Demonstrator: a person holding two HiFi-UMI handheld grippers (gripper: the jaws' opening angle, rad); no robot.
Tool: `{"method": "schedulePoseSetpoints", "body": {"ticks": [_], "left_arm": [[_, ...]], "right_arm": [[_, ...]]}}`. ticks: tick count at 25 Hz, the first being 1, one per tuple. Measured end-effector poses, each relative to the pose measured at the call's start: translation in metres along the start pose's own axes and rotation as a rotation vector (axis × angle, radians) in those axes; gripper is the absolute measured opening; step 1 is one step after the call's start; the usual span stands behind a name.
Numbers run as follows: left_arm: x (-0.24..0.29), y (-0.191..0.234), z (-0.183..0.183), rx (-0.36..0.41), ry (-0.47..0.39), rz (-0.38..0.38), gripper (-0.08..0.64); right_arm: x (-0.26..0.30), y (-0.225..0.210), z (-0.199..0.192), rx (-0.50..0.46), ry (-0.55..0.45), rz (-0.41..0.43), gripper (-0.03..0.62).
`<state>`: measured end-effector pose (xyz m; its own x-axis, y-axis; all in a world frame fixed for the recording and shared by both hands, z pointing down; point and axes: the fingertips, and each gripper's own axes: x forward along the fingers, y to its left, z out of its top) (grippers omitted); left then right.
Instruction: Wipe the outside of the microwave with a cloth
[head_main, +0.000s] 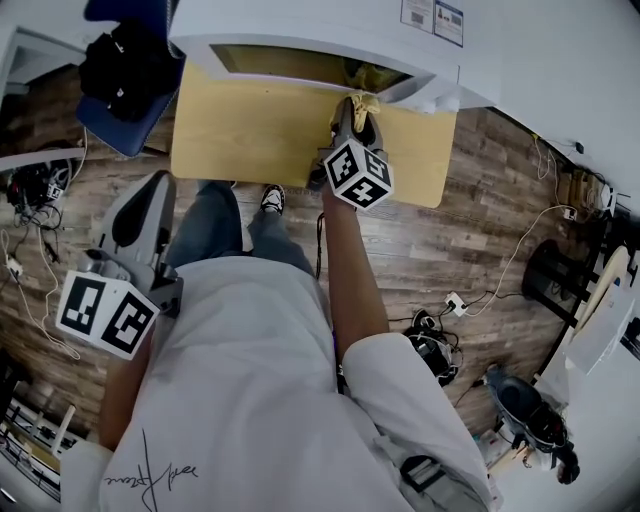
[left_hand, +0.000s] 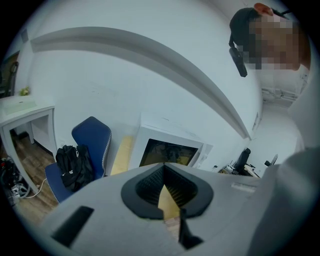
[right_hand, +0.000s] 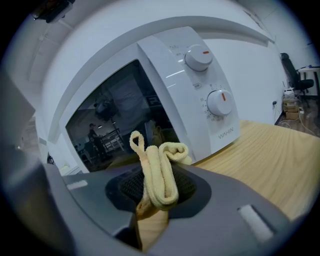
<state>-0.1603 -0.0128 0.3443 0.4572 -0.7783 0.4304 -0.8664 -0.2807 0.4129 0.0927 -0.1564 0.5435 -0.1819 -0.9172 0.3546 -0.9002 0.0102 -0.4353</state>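
Note:
A white microwave (head_main: 300, 45) stands at the back of a wooden table (head_main: 250, 130); its dark glass door (right_hand: 125, 115) and two dials (right_hand: 200, 57) fill the right gripper view. My right gripper (head_main: 352, 112) is shut on a folded yellow cloth (right_hand: 159, 172), held just in front of the door's lower right part. The cloth (head_main: 362, 100) shows at the gripper's tip in the head view. My left gripper (head_main: 145, 215) hangs back by the person's left side, away from the table, jaws shut with nothing in them; the microwave (left_hand: 167, 150) is far ahead of it.
A blue chair (head_main: 125, 75) with a black bag (left_hand: 75, 167) stands left of the table. Cables and a power strip (head_main: 455, 303) lie on the wood floor at right. A white desk (left_hand: 25, 112) is at far left. The person's legs and shoe (head_main: 270, 198) are below the table's front edge.

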Motion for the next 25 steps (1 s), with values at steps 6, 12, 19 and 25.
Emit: {"method": "schedulePoseSetpoints", "body": {"ticks": [6,12,19,25], "left_arm": [[-0.001,0.003,-0.001,-0.009,0.0,0.0,-0.005],[-0.007,0.013,0.0,-0.021,-0.01,0.024,-0.005],[-0.017,0.028,0.003,-0.039,-0.03,0.056,-0.005],[-0.024,0.041,0.005,-0.054,-0.037,0.076,-0.005]], "right_arm": [[0.009,0.052,-0.022,-0.036,0.066,0.127,0.11],[0.02,0.097,-0.039,-0.022,0.109,0.209,0.11],[0.028,0.137,-0.053,-0.02,0.157,0.276,0.11],[0.035,0.166,-0.064,-0.018,0.193,0.321,0.11]]}}
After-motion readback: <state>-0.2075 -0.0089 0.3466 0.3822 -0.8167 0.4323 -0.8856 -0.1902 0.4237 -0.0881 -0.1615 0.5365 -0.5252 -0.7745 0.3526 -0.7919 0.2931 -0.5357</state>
